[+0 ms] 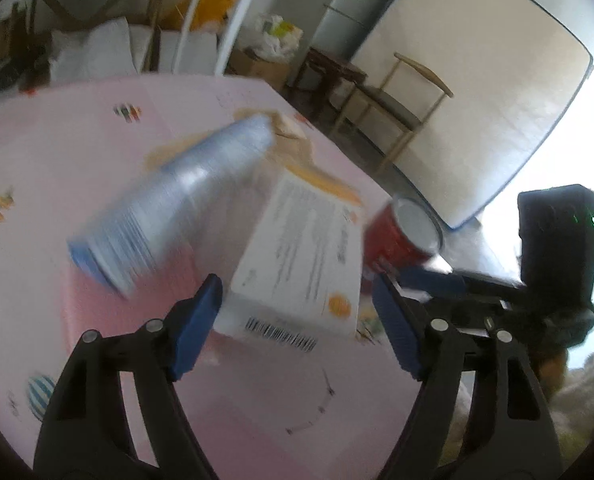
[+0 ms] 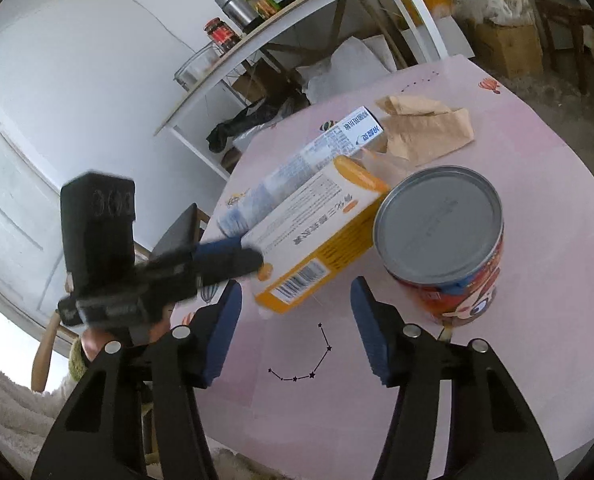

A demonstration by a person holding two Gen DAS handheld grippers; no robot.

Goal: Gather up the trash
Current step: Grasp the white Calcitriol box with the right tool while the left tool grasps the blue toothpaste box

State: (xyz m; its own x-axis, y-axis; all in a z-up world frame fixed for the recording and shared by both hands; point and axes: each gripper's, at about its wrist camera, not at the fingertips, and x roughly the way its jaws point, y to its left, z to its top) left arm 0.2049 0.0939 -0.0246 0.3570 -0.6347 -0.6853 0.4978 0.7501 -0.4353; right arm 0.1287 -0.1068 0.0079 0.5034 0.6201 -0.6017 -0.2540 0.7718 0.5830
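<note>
Both grippers, left [image 1: 297, 320] and right [image 2: 297, 320], are spread wide and empty, flanking the box [image 2: 317, 236] ahead on the tabletop [image 2: 517, 152], seemingly to grasp it.

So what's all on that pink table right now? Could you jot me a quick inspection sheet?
Surface: pink printed tablecloth, round table.
Job's things: orange-and-white carton lying flat; blue-and-white box lying beside it, touching; red can upright with its grey lid on; crumpled brown paper bag behind them.
Clutter: nothing seen.
Grippers: left gripper open around the carton's barcode end; right gripper open, holding nothing, by the carton and the can.
Cables: nothing seen.
Surroundings: shelf with jars, wooden chair, cardboard boxes on the floor.
</note>
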